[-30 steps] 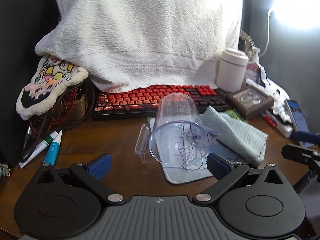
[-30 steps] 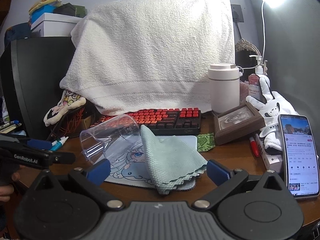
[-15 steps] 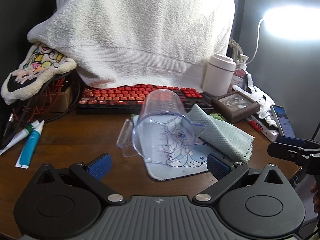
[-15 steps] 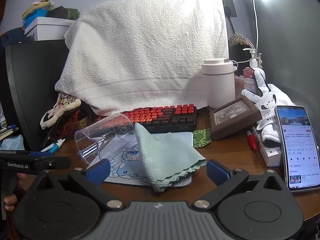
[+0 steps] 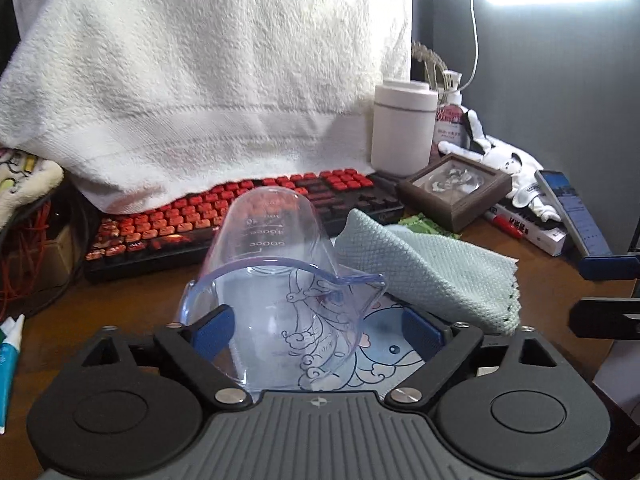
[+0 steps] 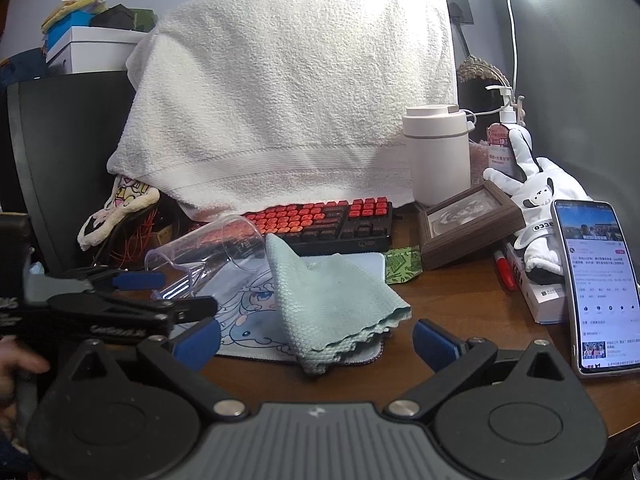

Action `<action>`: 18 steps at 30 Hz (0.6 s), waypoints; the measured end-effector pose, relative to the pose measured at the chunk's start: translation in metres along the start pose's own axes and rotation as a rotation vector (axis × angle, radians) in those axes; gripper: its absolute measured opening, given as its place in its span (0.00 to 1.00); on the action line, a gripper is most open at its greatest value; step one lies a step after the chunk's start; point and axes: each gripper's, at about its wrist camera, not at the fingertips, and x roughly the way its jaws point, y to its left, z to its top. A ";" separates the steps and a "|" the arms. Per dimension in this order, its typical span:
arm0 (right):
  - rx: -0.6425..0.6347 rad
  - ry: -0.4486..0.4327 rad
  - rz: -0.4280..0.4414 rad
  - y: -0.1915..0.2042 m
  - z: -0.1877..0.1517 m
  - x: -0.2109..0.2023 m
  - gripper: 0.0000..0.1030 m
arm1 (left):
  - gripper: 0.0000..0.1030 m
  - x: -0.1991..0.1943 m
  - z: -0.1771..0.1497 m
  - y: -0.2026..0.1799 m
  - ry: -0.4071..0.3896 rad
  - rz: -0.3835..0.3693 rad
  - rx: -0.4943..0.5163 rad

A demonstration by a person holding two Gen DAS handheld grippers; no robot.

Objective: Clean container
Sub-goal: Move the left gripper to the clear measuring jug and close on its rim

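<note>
Measuring cup (image 5: 276,276), marked "400cc", lies between the open left hand-held gripper (image 5: 316,330) pads.

Jug (image 5: 276,276) on its side on mat (image 6: 352,270) mid-worktop, mouth between fingers of left gripper (image 5: 316,330). Cloth (image 6: 324,300) just right of jug, on mat. Keyboard (image 6: 332,222) behind mat. Phone (image 6: 596,284) at right edge.

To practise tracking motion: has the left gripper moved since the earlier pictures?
Yes. The left gripper has advanced toward the keyboard; its open fingers now flank the clear measuring cup lying on the mat.
</note>
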 end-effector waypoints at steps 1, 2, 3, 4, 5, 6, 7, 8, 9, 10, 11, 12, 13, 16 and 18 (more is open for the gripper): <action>-0.001 0.001 -0.001 0.000 0.000 0.000 1.00 | 0.80 0.003 0.001 0.000 0.003 0.000 0.006; -0.002 0.001 -0.001 0.001 0.000 0.001 1.00 | 0.79 0.006 0.001 -0.001 0.004 0.005 0.011; -0.003 0.002 -0.002 0.001 0.000 0.001 1.00 | 0.77 0.009 0.002 -0.001 0.004 0.009 0.016; -0.004 0.003 -0.003 0.001 -0.001 0.002 1.00 | 0.76 0.012 0.003 -0.002 0.003 0.012 0.023; -0.005 0.003 -0.004 0.002 -0.001 0.002 1.00 | 0.73 0.014 0.004 -0.002 0.002 0.015 0.030; -0.007 0.004 -0.004 0.002 -0.001 0.003 1.00 | 0.73 0.016 0.005 -0.002 0.001 0.022 0.037; -0.008 0.005 -0.005 0.002 -0.001 0.003 1.00 | 0.73 0.019 0.006 -0.002 -0.001 0.032 0.044; -0.009 0.005 -0.006 0.002 -0.001 0.004 1.00 | 0.72 0.021 0.006 -0.002 -0.003 0.042 0.050; -0.010 0.006 -0.006 0.003 -0.001 0.004 1.00 | 0.70 0.023 0.008 -0.002 -0.005 0.052 0.055; -0.011 0.007 -0.007 0.003 -0.001 0.005 1.00 | 0.69 0.025 0.010 -0.001 -0.007 0.058 0.056; -0.012 0.007 -0.008 0.003 -0.001 0.005 1.00 | 0.66 0.027 0.011 0.002 -0.008 0.060 0.052; -0.013 0.008 -0.008 0.004 -0.002 0.006 1.00 | 0.62 0.029 0.012 0.006 -0.006 0.061 0.043; -0.014 0.009 -0.009 0.004 -0.002 0.006 1.00 | 0.60 0.030 0.013 0.010 -0.004 0.058 0.035; -0.018 0.011 -0.011 0.005 -0.002 0.008 1.00 | 0.56 0.034 0.018 0.026 -0.007 0.011 -0.008; -0.020 0.012 -0.013 0.005 -0.002 0.009 1.00 | 0.54 0.037 0.019 0.037 -0.008 -0.032 -0.036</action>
